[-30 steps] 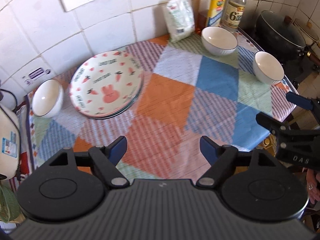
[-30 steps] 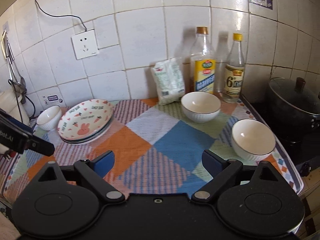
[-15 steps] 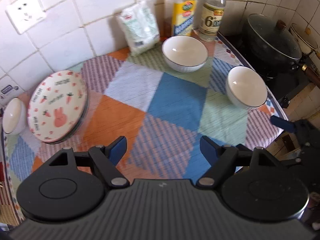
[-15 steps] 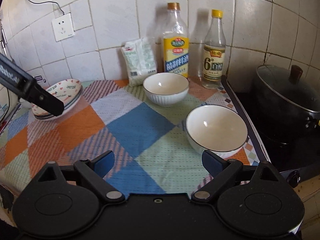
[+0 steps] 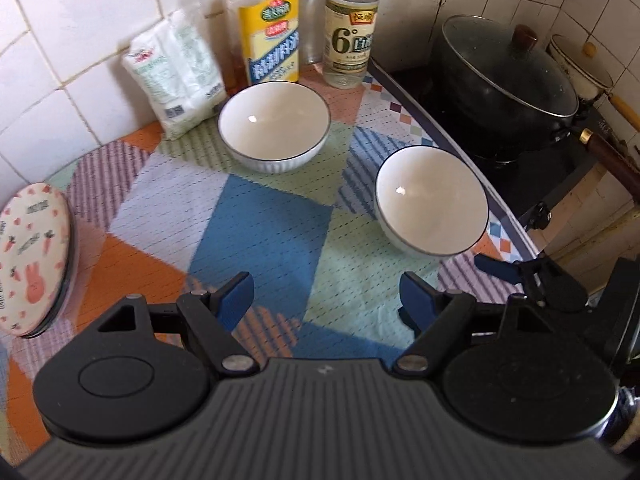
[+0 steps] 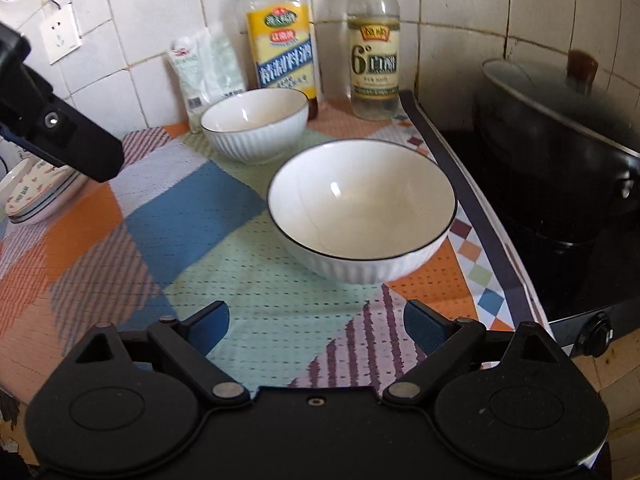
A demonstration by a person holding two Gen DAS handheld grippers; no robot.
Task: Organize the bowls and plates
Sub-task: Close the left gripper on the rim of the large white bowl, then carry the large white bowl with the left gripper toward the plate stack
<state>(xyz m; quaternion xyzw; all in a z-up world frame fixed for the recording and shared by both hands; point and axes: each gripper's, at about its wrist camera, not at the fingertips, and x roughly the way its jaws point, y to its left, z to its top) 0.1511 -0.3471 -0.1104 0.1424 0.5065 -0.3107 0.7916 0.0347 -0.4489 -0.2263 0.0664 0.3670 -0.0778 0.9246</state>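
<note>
Right then, our right claw [image 6: 316, 322] was wide open and held nothing, like our left claw [image 5: 328, 294]. At its twelve o'clock sat the near bowl [image 6: 362, 208], hard, smooth, breakable. We judged its thin rim best to pinch.

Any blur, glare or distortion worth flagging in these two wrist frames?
Left wrist view: fisheye bends the tiled wall; rabbit plate smeared at the edge; small highlight in the near bowl. Right wrist view: pot lid and bottle necks soft; glare streak inside the near bowl.
</note>
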